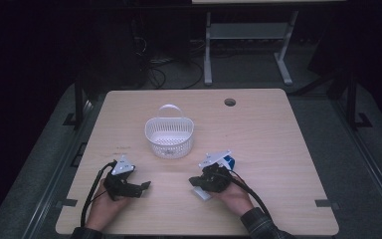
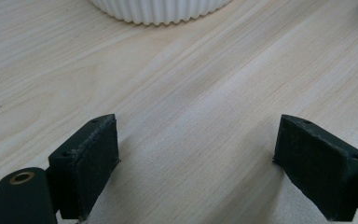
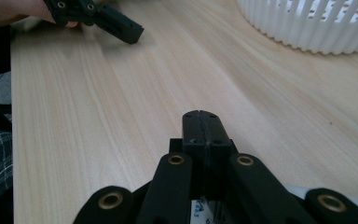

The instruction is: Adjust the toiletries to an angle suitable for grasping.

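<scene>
A white slatted basket [image 1: 169, 137] with an upright handle stands on the light wooden table [image 1: 268, 144], a little behind the middle. My left gripper [image 1: 142, 187] rests low on the table at the front left, pointing right. In the left gripper view its jaws stand wide apart [image 2: 196, 158] over bare wood, with the basket's base [image 2: 161, 11] ahead. My right gripper [image 1: 193, 181] lies at the front centre-right, pointing left. In the right gripper view its jaws are pressed together [image 3: 204, 122] with nothing between them. The basket [image 3: 317, 23] is at that view's upper right, and the left gripper [image 3: 116, 25] is far off at the upper left.
A round cable hole [image 1: 230, 102] sits near the table's far edge. Behind the table stands a grey metal desk frame [image 1: 248, 40], with cables on the dark floor [image 1: 164, 69]. Bare wood lies between the two grippers and to the basket's right.
</scene>
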Demonstrator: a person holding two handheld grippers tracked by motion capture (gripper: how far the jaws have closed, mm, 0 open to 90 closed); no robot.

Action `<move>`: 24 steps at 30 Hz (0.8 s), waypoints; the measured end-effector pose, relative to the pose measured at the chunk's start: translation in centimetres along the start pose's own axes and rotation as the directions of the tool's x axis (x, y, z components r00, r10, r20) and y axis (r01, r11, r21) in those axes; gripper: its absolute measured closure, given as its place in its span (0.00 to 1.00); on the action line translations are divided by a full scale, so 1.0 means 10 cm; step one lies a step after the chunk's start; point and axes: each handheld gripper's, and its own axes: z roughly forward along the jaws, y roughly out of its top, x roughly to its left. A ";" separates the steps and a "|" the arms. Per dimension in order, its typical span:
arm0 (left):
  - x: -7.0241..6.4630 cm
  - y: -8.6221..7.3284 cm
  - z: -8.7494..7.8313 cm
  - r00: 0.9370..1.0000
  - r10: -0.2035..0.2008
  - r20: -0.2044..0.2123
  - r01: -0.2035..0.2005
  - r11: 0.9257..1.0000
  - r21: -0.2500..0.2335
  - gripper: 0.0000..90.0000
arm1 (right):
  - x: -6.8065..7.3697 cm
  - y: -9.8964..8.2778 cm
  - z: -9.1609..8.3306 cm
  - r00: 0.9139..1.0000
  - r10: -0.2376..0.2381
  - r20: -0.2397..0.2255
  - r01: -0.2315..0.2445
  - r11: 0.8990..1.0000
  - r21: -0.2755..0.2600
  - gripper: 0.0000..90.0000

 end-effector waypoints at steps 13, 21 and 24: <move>0.00 0.00 0.00 1.000 -0.001 0.000 0.001 1.000 0.000 0.14 | 0.03 -0.05 0.01 1.000 -0.002 -0.006 0.002 1.000 0.020 1.00; 0.00 0.00 0.00 1.000 -0.002 0.001 0.002 1.000 0.000 0.14 | 0.05 -0.11 -0.04 1.000 -0.001 -0.012 0.001 1.000 0.018 0.99; 0.00 0.00 0.00 1.000 0.002 0.001 -0.002 1.000 0.003 0.14 | 0.06 -0.14 -0.07 1.000 0.004 -0.015 -0.004 1.000 0.018 0.99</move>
